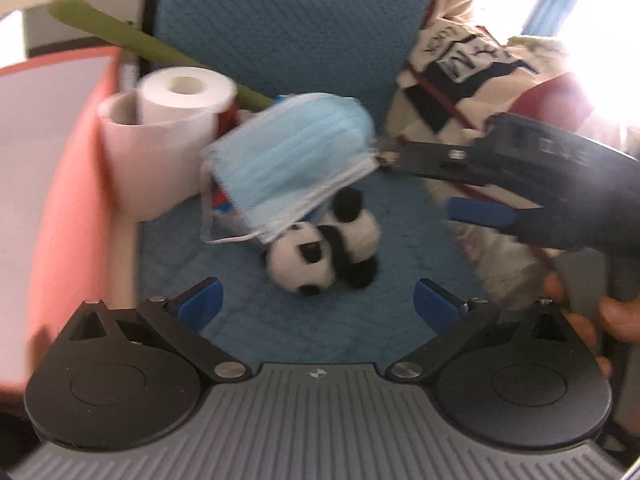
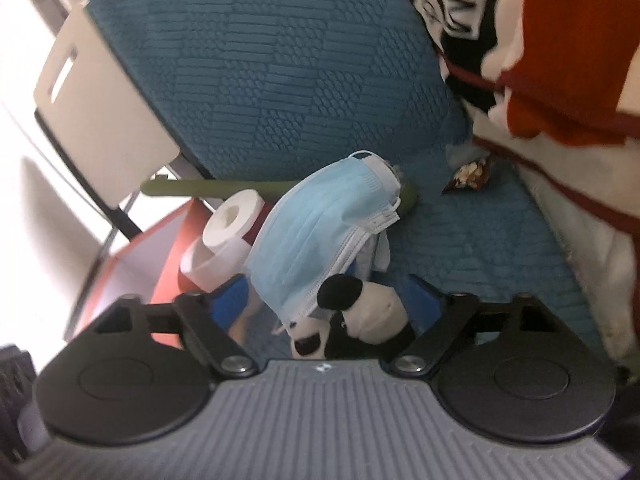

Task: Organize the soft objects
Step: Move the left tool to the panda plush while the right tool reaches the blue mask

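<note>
A small panda plush (image 1: 324, 256) lies on the blue quilted cover (image 1: 300, 20). A light blue face mask (image 1: 292, 160) rests partly over it and over other small things. My left gripper (image 1: 318, 304) hovers just short of the panda, jaws wide and empty. My right gripper (image 1: 420, 180) reaches in from the right, and its upper fingertip is at the mask's right corner. In the right wrist view the panda (image 2: 360, 316) and the mask (image 2: 320, 232) show between that gripper's (image 2: 328, 300) blue pads (image 2: 232, 304), which stand apart without pressing on either.
Two toilet paper rolls (image 1: 160, 128) stand left of the mask beside a red box (image 1: 72, 160). A green stick (image 1: 140, 40) leans behind them. A patterned cloth pile (image 1: 460, 68) fills the right side. A snack wrapper (image 2: 468, 176) lies near it. A white chair (image 2: 100, 100) stands at the left.
</note>
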`<state>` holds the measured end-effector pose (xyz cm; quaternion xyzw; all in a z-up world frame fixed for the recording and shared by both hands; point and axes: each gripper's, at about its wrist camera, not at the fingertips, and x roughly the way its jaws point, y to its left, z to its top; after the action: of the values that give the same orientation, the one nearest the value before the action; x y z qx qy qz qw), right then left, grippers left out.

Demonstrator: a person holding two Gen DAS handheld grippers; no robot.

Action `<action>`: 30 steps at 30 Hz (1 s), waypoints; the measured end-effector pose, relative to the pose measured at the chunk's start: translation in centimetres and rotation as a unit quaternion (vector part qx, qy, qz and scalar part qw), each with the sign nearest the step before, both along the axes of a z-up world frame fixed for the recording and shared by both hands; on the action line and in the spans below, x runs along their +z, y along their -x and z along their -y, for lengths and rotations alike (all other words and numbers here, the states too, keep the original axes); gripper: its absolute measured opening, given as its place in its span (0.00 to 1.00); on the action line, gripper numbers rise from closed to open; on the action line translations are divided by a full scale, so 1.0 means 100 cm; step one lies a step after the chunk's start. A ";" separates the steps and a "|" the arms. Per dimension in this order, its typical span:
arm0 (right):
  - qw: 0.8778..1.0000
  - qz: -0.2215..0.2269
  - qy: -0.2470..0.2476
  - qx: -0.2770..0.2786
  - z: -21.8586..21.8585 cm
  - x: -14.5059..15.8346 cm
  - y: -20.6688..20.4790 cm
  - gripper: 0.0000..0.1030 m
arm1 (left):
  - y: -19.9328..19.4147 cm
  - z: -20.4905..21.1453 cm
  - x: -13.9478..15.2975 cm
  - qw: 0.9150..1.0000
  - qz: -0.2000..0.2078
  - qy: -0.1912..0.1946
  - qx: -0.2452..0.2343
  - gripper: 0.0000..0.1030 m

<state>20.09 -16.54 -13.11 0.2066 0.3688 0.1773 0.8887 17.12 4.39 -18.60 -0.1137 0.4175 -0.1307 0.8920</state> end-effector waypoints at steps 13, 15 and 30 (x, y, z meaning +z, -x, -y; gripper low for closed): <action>0.992 -0.078 -0.096 -0.009 0.004 -0.036 -0.061 0.64 | -0.034 0.026 -0.030 0.997 0.026 -0.073 -0.005 0.82; 0.991 -0.087 -0.097 -0.006 0.003 -0.039 -0.069 0.64 | -0.038 0.029 -0.035 0.996 0.028 -0.083 -0.005 0.81; 0.992 -0.095 -0.084 0.004 -0.014 -0.061 -0.100 0.33 | -0.051 0.025 -0.059 0.999 0.008 -0.054 -0.006 0.73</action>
<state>30.04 -15.10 -19.16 0.2949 0.4363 0.1912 0.8283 22.25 1.88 -24.52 -0.0621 0.4175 -0.1143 0.8993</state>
